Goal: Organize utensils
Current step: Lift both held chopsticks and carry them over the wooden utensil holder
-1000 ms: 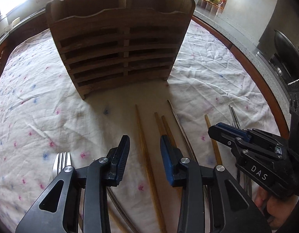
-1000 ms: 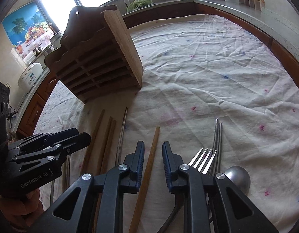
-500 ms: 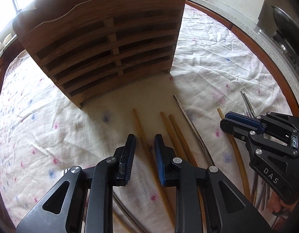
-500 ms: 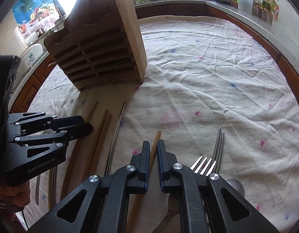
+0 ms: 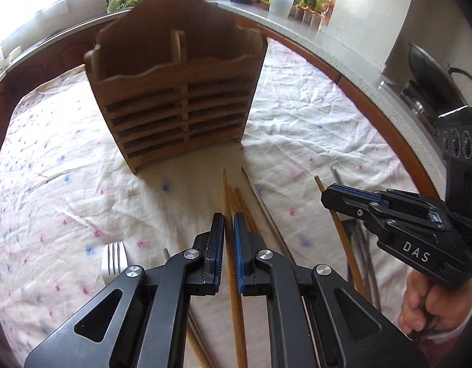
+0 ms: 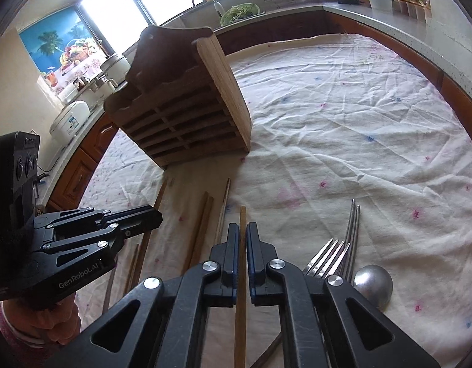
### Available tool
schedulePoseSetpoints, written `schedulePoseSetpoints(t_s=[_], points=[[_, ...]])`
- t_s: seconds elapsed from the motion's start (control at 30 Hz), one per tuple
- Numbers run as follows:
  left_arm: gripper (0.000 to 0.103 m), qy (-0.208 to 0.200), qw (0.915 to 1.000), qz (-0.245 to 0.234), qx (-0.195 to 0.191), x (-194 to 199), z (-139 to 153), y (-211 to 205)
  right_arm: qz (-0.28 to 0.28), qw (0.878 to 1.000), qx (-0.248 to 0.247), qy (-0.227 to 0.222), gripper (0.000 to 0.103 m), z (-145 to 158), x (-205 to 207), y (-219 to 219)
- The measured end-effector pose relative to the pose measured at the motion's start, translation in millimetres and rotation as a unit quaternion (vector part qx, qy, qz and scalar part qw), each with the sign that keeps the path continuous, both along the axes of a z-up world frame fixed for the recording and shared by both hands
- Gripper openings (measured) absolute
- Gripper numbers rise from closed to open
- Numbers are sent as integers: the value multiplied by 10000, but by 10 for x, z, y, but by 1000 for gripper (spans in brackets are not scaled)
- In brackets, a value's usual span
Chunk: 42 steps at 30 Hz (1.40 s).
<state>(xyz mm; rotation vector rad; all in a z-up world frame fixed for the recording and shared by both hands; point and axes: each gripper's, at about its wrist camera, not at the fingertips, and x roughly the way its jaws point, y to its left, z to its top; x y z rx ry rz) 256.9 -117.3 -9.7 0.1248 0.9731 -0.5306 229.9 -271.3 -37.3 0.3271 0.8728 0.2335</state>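
A slatted wooden utensil holder (image 5: 174,107) (image 6: 187,116) stands upright on the tablecloth. My left gripper (image 5: 228,217) is closing its jaws, and the pads press on a wooden chopstick (image 5: 224,184) that points at the holder, its tip raised over two more wooden chopsticks (image 5: 246,214). My right gripper (image 6: 242,227) is closing too, with its pads clamped on another wooden chopstick (image 6: 242,213). Each gripper shows in the other's view: the right gripper (image 5: 325,194) and the left gripper (image 6: 159,214).
A fork (image 5: 113,260) lies left of my left gripper, and a metal chopstick (image 5: 263,205) lies on its right. A fork (image 6: 325,254), a spoon (image 6: 372,285) and metal chopsticks (image 6: 354,224) lie beside my right gripper. A counter (image 5: 343,49) curves around the table.
Both grippers have closed from open onto their wooden chopsticks. The left gripper has risen and drawn back from the holder, lifting its chopstick's tip. The right gripper has risen slightly.
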Motion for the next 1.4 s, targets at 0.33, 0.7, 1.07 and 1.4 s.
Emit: schedulePoseSetpoints(t_s=[0.33,0.7,1.07,1.4], points=[[5,-614,9935,139,-949,-485,797,502,163,9960,176,-859,5,747,-370,25],[5,-1144,9838,332,-1342,-667,1163,803,90,9846,80,-1746,4,1360,-564,-2],[5,-1442,9762,466,-1549,-606,1319,906,-73,9796,119,-2007,4,1524,-500,-54],[5,-1849,9623,798,-1830,-307,1612,1080,-197,9701,167,-2415,4,1876,-236,-107]])
